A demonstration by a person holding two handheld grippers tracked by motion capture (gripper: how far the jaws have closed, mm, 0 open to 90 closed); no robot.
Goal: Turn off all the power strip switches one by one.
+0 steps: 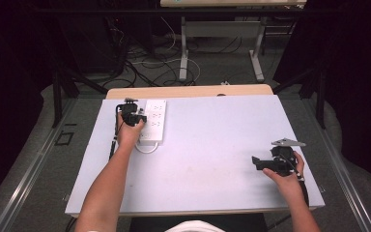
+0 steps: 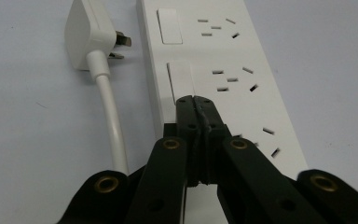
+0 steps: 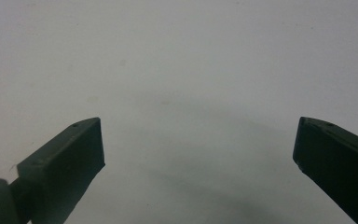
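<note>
A white power strip (image 1: 154,121) lies at the far left of the white table (image 1: 207,145). In the left gripper view the power strip (image 2: 261,84) shows rocker switches and several sockets. My left gripper (image 2: 195,100) is shut with nothing between its jaws, and its tips rest at the lower end of the second rocker switch (image 2: 181,81). In the high view that left gripper (image 1: 136,117) sits over the strip's left side. The strip's white plug (image 2: 86,35) and cable (image 2: 112,121) lie loose on the table beside it. My right gripper (image 1: 258,163) hovers open near the right front, and in its own view the right gripper (image 3: 198,149) has empty jaws over bare tabletop.
A wooden board edge (image 1: 188,91) shows behind the table. Beyond it stand the legs of another desk (image 1: 222,48) with cables on the floor. Dark frame bars (image 1: 58,96) flank the table on both sides.
</note>
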